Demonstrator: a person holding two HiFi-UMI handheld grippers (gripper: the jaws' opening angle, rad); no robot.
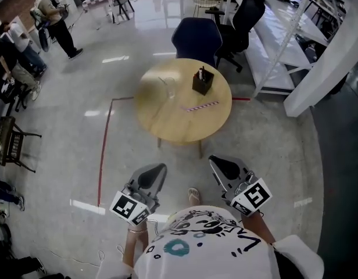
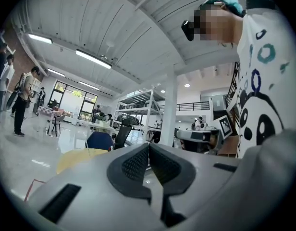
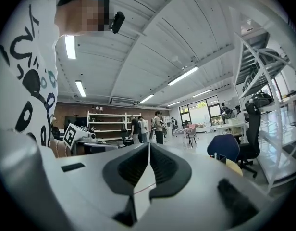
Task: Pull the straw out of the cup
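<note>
From the head view, we look steeply down at a round wooden counter (image 1: pixel 167 124) standing well ahead of us on a glossy grey floor (image 1: pixel 63 144). The straw (image 1: pixel 202 106), striped red and white, lies flat on the counter top, outside the cup. The cup (image 1: pixel 169 88) is clear and stands upright near the middle of the counter, apart from the straw. A black box (image 1: pixel 203 81) sits on the counter just beyond the straw. A blue chair (image 1: pixel 196 38) stands at the far side of the counter. We hold the left tongs (image 1: pixel 156 172) and the right tongs (image 1: pixel 220 165) low and close to our body, well short of the counter.

In the left gripper view, the left tongs (image 2: pixel 149 149) are closed, their dark ribbed pads meeting with nothing between them. The yellowish counter (image 2: pixel 78 159) shows low on the left with the blue chair (image 2: pixel 99 140) behind it, and the right tongs (image 2: pixel 202 135) show off to the right.

In the right gripper view, the right tongs (image 3: pixel 149 148) are likewise pressed together and empty. The blue chair (image 3: pixel 224 146) shows at the right, with a sliver of the counter (image 3: pixel 233 167) below it, and the left tongs (image 3: pixel 84 136) show at the left.
</note>
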